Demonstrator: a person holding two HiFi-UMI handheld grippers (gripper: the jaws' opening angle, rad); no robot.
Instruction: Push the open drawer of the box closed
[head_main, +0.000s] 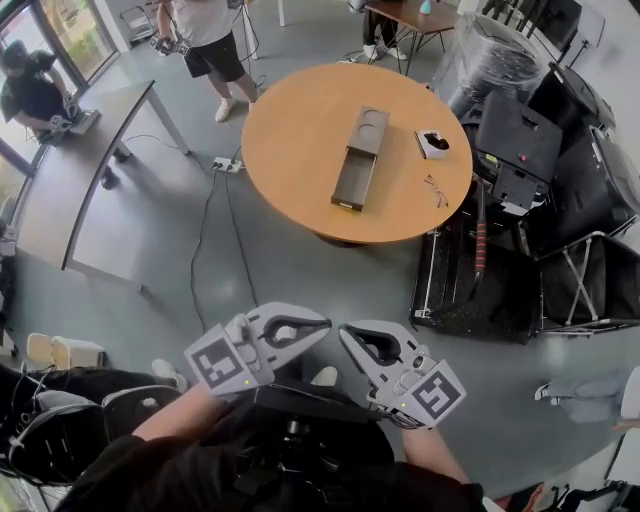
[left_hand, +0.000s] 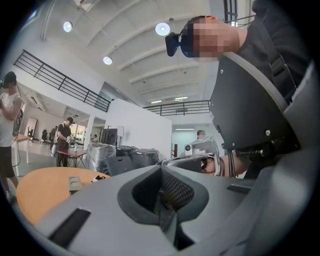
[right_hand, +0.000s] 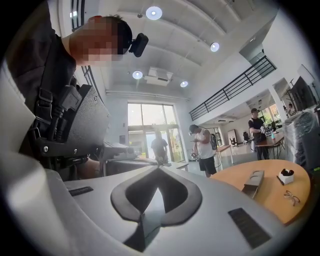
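A grey box (head_main: 368, 128) lies on the round wooden table (head_main: 290, 140), its open drawer (head_main: 353, 180) pulled out toward me. Both grippers hang low near my body, far short of the table. My left gripper (head_main: 322, 326) and right gripper (head_main: 346, 333) point at each other, tips nearly touching, each shut on nothing. In the left gripper view the shut jaws (left_hand: 161, 168) fill the lower frame, with the box (left_hand: 74, 184) small at left. From the right gripper (right_hand: 159, 169), the box (right_hand: 254, 182) shows at right on the table (right_hand: 260, 202).
A small white holder (head_main: 432, 143) and a pair of glasses (head_main: 436, 190) lie on the table right of the box. Black cases (head_main: 520, 150) crowd the table's right side. A power strip (head_main: 227, 165) and cables lie on the floor at left, beside a grey desk (head_main: 100, 170). A person (head_main: 210, 40) stands beyond.
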